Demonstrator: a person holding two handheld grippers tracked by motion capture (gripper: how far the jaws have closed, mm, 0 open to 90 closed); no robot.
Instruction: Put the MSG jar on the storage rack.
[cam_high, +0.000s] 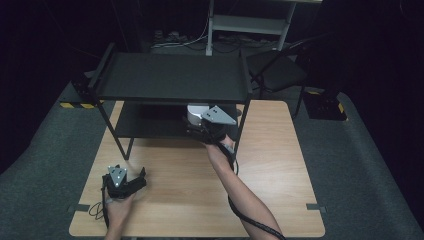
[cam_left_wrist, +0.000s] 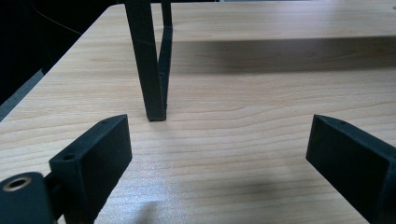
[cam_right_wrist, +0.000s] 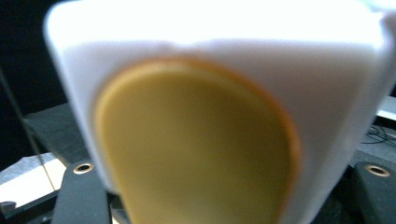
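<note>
**White container held at the lower shelf by the right gripper**

A wooden table is seen from above, with a black two-tier shelf rack standing on its far half. One rack leg is seen close up in the left gripper view, planted on bare wood.

The right gripper is reached forward to the front edge of the rack's lower shelf. A white container with a rounded yellow-orange face is seen pressed between its jaws, blurred and very near the lens; in the high view its white body sits just under the top tier, at or just over the lower shelf. Whether it is resting on the shelf cannot be told.

The container is judged rigid, smooth plastic, probably light, and likely slippery on its flat sides. A hold across the two opposite flat sides, low on the body, is judged best; the rounded corners are best avoided.

The left gripper is held low near the table's front-left corner, jaws spread wide with nothing between them.
</note>
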